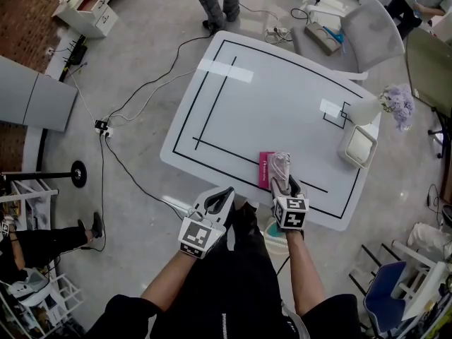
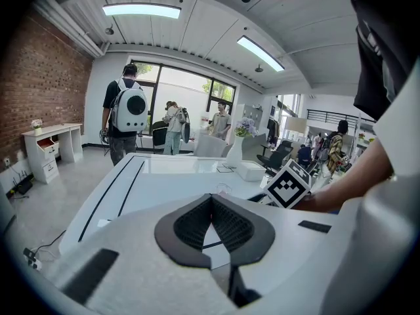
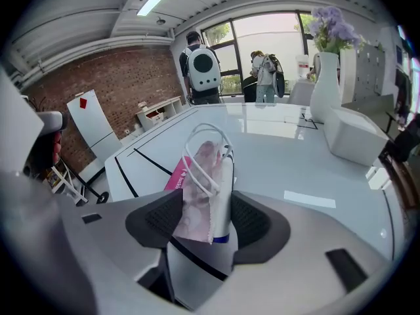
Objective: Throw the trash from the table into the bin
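A clear plastic cup (image 1: 280, 165) stuffed with a crumpled pink wrapper stands near the front edge of the white table (image 1: 282, 97). It rests against a flat pink packet (image 1: 265, 169). My right gripper (image 1: 285, 183) reaches over the edge with a jaw on either side of the cup (image 3: 207, 176). Its pads touch both sides, so it is shut on the cup. The pink packet (image 3: 176, 172) lies just left of the cup. My left gripper (image 1: 227, 191) hovers off the table's front edge to the left. It is shut with nothing between its pads (image 2: 211, 205).
A white box (image 1: 359, 147) and a white vase of purple flowers (image 1: 367, 110) stand at the table's right end. A pale green round thing (image 1: 275, 229) shows under the front edge between my arms. People stand beyond the far end, and a chair (image 1: 371, 30) is at the back right.
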The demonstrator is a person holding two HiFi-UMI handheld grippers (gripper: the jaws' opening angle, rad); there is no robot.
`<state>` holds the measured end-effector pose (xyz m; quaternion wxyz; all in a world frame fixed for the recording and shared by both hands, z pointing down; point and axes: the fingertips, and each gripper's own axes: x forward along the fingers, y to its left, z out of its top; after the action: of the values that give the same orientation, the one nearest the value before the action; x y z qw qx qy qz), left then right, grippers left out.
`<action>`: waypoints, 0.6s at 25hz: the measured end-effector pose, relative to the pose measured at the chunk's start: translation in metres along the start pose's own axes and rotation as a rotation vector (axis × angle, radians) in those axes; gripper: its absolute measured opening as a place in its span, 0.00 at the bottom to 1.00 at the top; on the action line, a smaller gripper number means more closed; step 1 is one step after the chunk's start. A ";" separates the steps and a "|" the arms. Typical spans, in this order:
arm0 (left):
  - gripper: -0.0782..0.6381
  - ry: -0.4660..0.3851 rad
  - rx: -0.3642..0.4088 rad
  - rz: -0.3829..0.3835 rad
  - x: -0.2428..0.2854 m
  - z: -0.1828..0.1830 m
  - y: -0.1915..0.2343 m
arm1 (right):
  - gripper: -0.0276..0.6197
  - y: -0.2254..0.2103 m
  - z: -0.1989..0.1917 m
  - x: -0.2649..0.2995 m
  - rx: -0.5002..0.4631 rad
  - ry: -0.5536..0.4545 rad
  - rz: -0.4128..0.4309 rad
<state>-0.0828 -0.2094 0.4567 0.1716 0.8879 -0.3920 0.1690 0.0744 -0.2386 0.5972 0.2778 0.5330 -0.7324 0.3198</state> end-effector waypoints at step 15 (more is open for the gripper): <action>0.12 -0.013 0.004 -0.027 0.000 0.005 0.001 | 0.23 0.015 0.012 -0.015 -0.060 -0.018 -0.011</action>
<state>-0.0830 -0.2125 0.4526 0.1694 0.8944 -0.3810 0.1617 0.0633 -0.2346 0.5756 0.2889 0.5314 -0.7411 0.2915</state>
